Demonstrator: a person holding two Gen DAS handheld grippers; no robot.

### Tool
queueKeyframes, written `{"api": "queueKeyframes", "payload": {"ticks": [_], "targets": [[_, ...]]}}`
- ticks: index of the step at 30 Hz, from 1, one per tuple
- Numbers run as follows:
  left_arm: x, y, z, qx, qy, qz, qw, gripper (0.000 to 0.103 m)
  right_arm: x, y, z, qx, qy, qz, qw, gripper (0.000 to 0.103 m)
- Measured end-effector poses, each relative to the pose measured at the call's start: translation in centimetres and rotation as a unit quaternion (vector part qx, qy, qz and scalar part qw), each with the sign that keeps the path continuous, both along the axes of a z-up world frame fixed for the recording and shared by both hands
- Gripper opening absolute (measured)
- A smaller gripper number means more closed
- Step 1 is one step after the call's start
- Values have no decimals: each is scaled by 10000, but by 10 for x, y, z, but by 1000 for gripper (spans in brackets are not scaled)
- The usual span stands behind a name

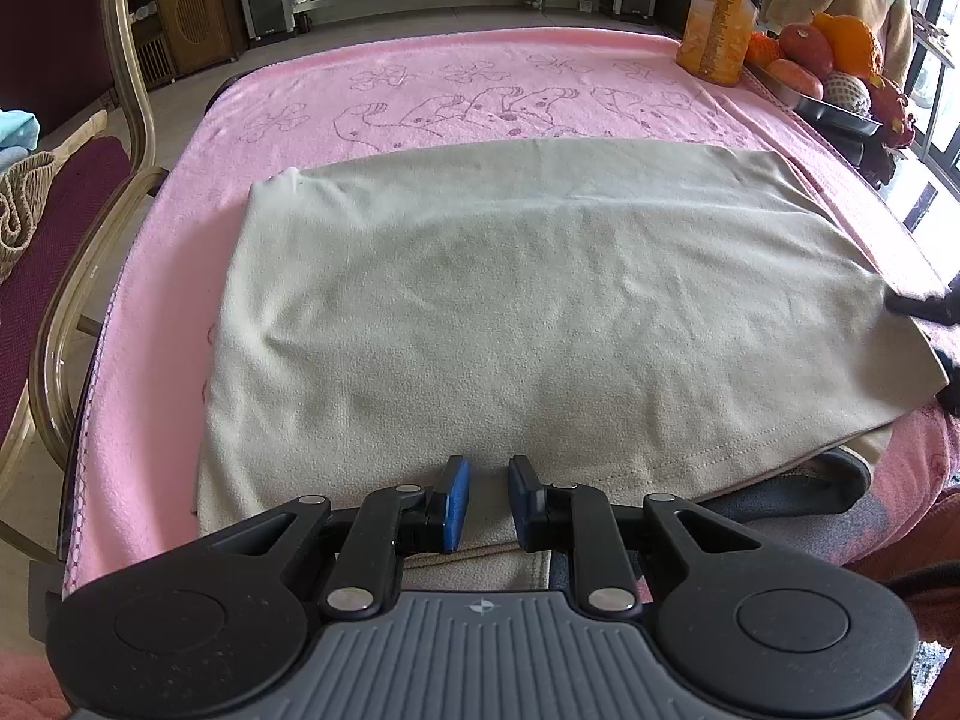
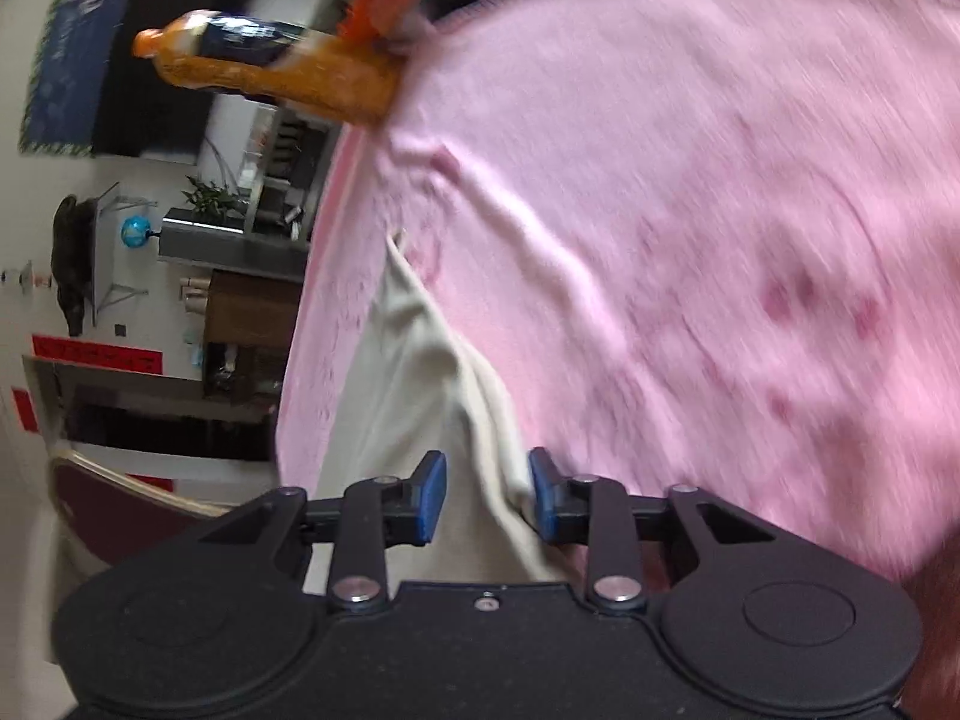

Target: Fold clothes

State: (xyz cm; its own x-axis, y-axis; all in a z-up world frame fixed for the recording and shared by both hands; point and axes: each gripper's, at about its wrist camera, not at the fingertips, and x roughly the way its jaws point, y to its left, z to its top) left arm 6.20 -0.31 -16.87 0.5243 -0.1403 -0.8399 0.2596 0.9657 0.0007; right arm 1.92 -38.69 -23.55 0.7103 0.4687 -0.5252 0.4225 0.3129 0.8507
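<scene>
A pink towel (image 1: pixel 420 96) covers the desk, likely as a soft, clean bed for folding; on it the beige garment (image 1: pixel 510 300) lies spread flat, near hem doubled; the left gripper (image 1: pixel 487 495) hovers level over that hem, jaws slightly parted, holding nothing; the right gripper (image 2: pixel 487 495), rolled sideways, straddles the garment's edge, jaws apart, not yet pinching.

pink towel (image 1: pixel 456 96), orange bottle (image 1: pixel 717 18), fruit tray (image 1: pixel 840 114)
</scene>
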Motion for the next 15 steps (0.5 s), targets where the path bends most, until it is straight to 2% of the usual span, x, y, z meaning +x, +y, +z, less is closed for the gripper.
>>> {"api": "queueKeyframes", "payload": {"ticks": [3, 4, 10, 15], "targets": [[0, 0, 0, -13, 11, 13, 10000, 21, -5, 9, -5, 348, 101, 426, 9984, 26], [0, 0, 0, -11, 11, 18, 10000, 21, -5, 13, -4, 316, 87, 468, 9984, 26], [-1, 4, 8, -129, -147, 97, 9998, 20, -3, 33, 10, -441, -162, 260, 9986, 29], [6, 15, 11, -246, -139, 434, 9987, 20, -9, 46, 14, -811, -234, -317, 9959, 27]]}}
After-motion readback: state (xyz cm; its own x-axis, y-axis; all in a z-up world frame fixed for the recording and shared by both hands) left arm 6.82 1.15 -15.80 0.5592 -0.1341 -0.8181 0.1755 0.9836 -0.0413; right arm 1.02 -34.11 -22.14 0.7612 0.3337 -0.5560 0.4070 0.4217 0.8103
